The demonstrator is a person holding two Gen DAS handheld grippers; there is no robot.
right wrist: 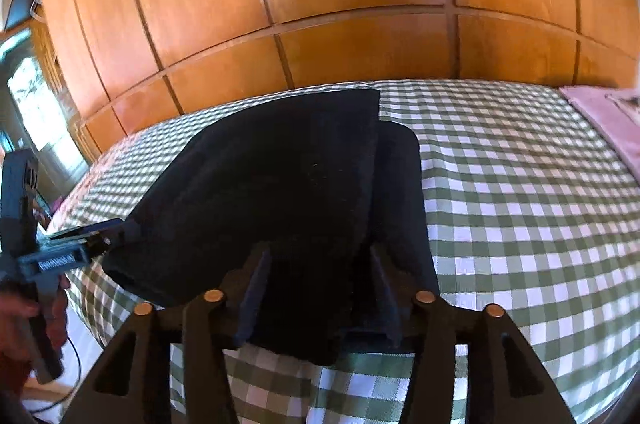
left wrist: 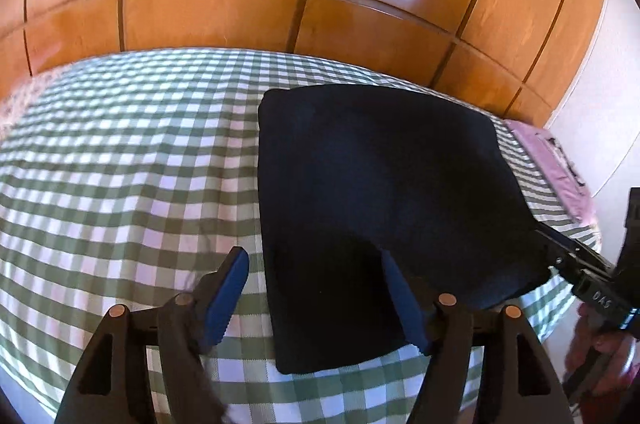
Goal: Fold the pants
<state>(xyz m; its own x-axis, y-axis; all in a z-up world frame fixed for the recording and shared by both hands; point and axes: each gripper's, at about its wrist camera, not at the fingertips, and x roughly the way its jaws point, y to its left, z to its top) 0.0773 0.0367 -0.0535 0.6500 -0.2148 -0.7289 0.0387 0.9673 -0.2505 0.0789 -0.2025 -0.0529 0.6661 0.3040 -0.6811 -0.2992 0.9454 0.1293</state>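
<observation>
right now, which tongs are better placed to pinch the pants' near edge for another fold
Probably the right tongs: the pants fill their gap. The left tongs straddle a side edge, half over bedspread.

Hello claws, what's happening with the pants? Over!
Left claw open at near corner. Right claw open, cloth between pads. Dark pants folded on checked bedspread. Nothing blocking.

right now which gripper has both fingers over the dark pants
The right gripper: both its fingers sit over the pants. The left gripper straddles the pants' edge, with one finger over the checked bedcover instead.
</observation>
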